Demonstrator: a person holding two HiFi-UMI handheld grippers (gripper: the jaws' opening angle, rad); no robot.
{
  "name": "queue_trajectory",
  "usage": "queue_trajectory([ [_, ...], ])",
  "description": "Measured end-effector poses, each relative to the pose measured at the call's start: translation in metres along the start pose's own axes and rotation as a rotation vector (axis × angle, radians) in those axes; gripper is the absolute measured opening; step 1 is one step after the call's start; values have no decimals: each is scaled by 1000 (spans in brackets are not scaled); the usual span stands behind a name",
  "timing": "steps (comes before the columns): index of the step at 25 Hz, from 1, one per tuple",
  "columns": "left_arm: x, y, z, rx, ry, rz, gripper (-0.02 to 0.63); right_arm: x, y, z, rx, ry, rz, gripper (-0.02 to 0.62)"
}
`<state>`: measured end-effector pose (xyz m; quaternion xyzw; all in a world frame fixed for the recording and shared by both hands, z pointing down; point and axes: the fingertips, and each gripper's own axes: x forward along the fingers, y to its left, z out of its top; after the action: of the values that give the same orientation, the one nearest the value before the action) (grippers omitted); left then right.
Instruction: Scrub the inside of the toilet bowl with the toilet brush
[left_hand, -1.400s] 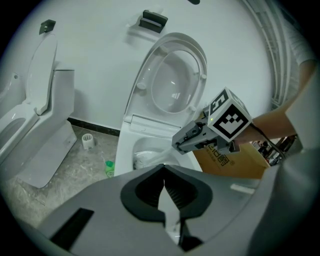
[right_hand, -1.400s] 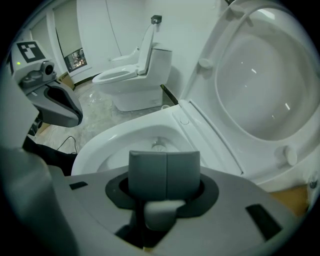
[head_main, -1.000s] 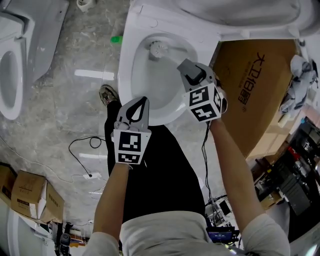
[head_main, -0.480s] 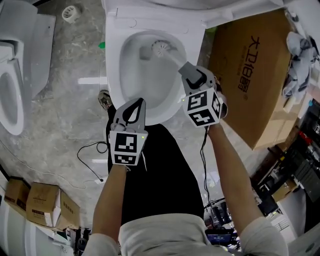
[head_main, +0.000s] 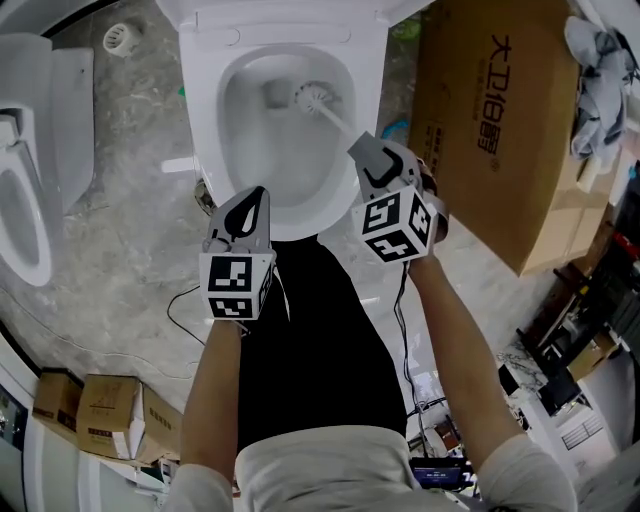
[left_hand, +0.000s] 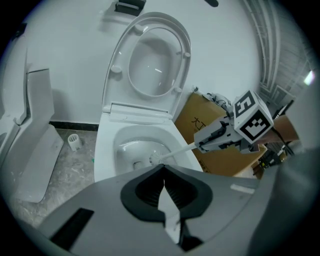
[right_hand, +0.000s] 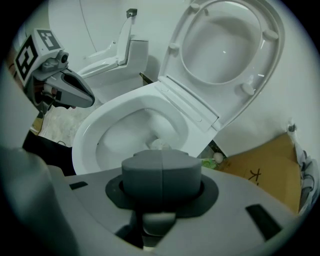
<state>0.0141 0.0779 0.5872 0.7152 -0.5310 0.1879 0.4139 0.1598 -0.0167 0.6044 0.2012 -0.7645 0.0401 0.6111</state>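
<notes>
Holding the toilet brush (head_main: 313, 97) by its white handle, the right gripper (head_main: 362, 148) has its fingers clamped tight around the handle's end. The handle slants from the gripper toward 11 o'clock, down into the toilet bowl (head_main: 205, 120). The bristle head lies inside the bowl near the drain, at the bowl's 12 o'clock end in the head view. The left gripper (head_main: 256, 194) sits above the bowl's front rim at 6 o'clock, with its fingers together and nothing between them. It is apart from the brush. The seat and lid (right_hand: 225, 45) stand raised. A cardboard box (head_main: 490, 120) sits just beside the toilet at 3 o'clock. A second toilet (head_main: 30, 200) is at 9 o'clock, well apart. A cable (head_main: 185, 300) lies on the floor (head_main: 120, 230).
</notes>
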Motion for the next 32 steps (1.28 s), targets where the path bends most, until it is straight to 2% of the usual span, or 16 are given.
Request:
queue_trajectory([
  [6,5,-5,-7,20,22,-19,11,-3,23,-17,23,11,30,146],
  [11,3,-6,-9,33,37,-28,11,-4,59,-28,39,34,91,146],
  [17,-3,6,-2,48,40,-26,11,-9,98,-24,58,44,136,146],
  [24,-15,24,4,46,36,-28,11,-17,135,13,70,6,166,146],
  [32,-33,41,5,61,39,-35,11,-2,122,72,72,-31,130,146],
])
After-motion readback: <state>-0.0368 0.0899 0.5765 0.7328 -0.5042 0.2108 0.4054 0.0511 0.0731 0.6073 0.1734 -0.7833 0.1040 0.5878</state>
